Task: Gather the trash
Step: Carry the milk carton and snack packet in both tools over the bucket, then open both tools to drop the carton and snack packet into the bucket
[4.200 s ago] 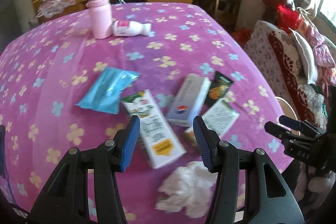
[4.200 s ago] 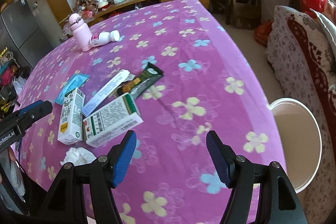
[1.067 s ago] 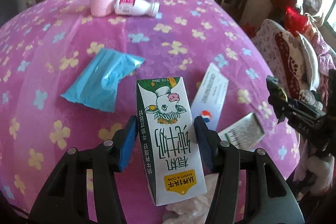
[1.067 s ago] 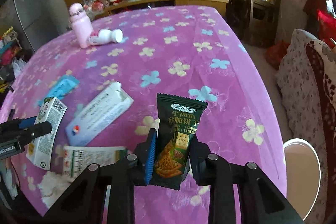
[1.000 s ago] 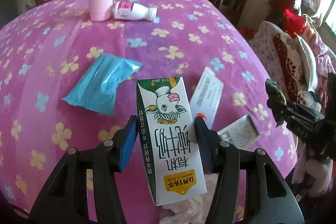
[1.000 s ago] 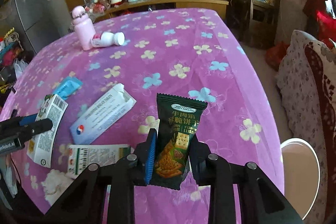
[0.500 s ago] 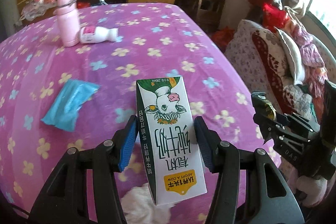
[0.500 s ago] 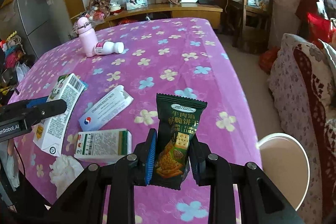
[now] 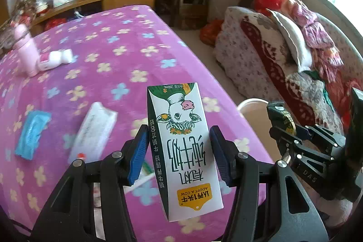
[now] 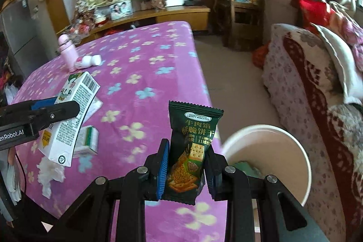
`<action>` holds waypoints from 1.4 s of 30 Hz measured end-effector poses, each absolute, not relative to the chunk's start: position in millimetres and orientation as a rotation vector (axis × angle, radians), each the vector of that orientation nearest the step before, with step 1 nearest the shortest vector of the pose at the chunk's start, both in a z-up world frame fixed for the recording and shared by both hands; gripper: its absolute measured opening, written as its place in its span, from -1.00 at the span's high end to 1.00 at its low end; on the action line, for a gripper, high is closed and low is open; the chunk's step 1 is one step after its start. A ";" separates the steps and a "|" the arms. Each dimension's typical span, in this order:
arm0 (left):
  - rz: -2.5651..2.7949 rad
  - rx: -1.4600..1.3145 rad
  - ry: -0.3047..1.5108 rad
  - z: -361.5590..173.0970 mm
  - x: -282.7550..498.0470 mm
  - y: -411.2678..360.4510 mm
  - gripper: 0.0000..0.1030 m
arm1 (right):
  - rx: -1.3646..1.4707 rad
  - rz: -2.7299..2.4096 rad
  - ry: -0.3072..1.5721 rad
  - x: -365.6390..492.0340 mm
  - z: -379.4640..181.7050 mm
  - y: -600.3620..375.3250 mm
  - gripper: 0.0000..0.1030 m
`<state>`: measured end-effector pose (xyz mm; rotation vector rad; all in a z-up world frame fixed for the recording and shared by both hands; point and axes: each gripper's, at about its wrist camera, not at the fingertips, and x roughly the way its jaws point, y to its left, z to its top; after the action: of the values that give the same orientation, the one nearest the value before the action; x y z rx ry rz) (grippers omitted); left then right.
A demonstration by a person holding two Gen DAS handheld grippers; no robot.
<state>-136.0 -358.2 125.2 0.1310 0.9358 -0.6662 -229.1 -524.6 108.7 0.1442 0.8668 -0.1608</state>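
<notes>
1. Hand-held gripper pair mid-air above the table [image 9: 127, 22]: left hand-held gripper [image 9: 179, 151] pinching a milk carton [image 9: 183, 146], right hand-held gripper [image 10: 186, 162] pinching a biscuit packet [image 10: 192, 146].
2. Bin [image 10: 295, 146] stands just beside the table edge, below.
3. Risk: the slick carton could slip from its narrow grip, or an early release could miss the rim.

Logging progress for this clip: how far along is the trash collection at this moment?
Early. Nothing can be confirmed dropped in the bin yet. In hand: the left gripper holds the milk carton, the right gripper the biscuit packet beside the bin. Left on the table: crumpled tissue, blue packet, white box, green-and-white box.
</notes>
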 end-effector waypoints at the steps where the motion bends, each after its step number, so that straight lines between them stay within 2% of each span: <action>1: -0.674 0.136 0.938 125.0 -137.5 -365.6 -0.02 | 0.151 -0.176 0.868 -235.0 107.6 -533.4 0.46; 18: -0.793 0.249 0.972 101.7 -173.0 -488.3 -0.02 | 0.251 -0.345 0.917 -297.0 75.3 -636.3 0.46; 42: -0.851 0.216 1.037 74.3 -172.9 -532.5 -0.03 | 0.335 -0.375 0.969 -299.8 37.4 -676.2 0.46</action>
<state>-172.9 -532.5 74.3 0.2161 1.0372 -0.8512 -299.8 -676.2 37.4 0.3353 0.9694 -0.3750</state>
